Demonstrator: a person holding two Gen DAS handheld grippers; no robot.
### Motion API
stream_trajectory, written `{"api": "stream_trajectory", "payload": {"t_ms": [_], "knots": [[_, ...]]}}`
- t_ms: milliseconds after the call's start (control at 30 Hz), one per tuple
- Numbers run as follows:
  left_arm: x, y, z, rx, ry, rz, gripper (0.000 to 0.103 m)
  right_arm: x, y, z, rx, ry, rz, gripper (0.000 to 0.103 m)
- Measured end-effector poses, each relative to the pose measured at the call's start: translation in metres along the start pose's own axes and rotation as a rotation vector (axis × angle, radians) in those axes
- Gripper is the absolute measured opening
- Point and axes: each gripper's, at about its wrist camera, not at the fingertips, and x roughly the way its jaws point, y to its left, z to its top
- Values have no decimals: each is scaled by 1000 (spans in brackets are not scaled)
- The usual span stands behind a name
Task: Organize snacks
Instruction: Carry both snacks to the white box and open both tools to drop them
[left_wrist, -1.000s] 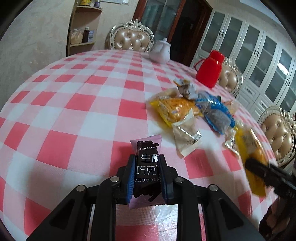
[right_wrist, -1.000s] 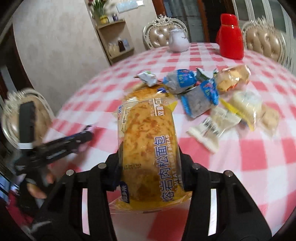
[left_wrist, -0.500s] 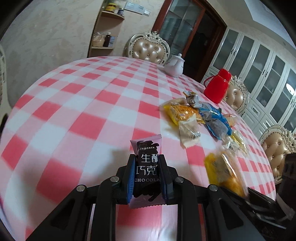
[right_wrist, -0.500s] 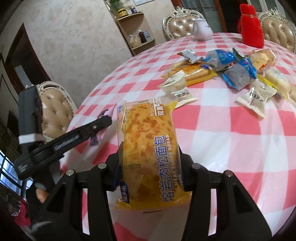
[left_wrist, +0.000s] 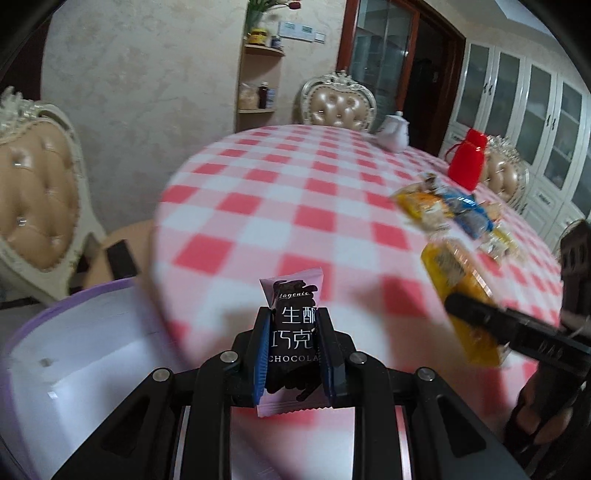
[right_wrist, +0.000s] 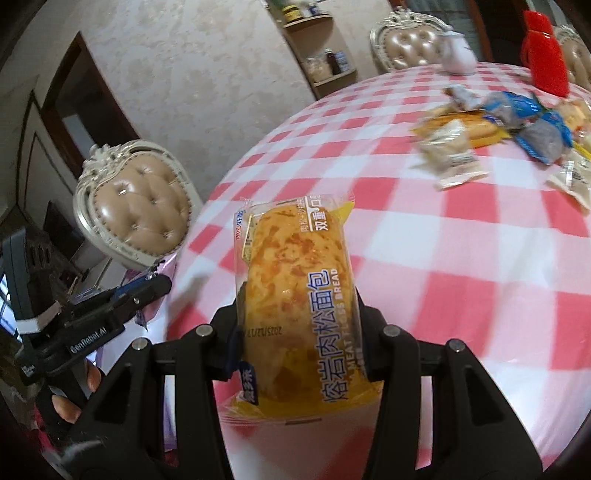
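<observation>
With both hands swung leftward off the snack pile (right_wrist: 495, 133), left gripper (left_wrist: 293, 354) pinches chocolate bar (left_wrist: 293, 332) near white tub (left_wrist: 74, 354); right gripper (right_wrist: 297, 332) clamps bread packet (right_wrist: 295, 295), deposit pending.

Both claws are showing black angular frames with silver screws. The left claw (left_wrist: 293, 354) is wearing blue finger pads; the right claw (right_wrist: 299, 343) is seemingly bearing similar ones, mostly hidden.

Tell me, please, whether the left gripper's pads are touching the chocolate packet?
Touching: the left wrist view shows the left gripper with both blue pads pressed against the sides of the chocolate packet.
</observation>
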Motion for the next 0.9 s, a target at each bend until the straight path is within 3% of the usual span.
{"api": "stream_trajectory", "payload": {"t_ms": [400,900], "knots": [[-36,76,-37,-29,19,110,25,37,126,-23,-228,84,100,51],[-38,137,-56,-114,79,244,25,73,180,-67,-368,255,178,52]]}}
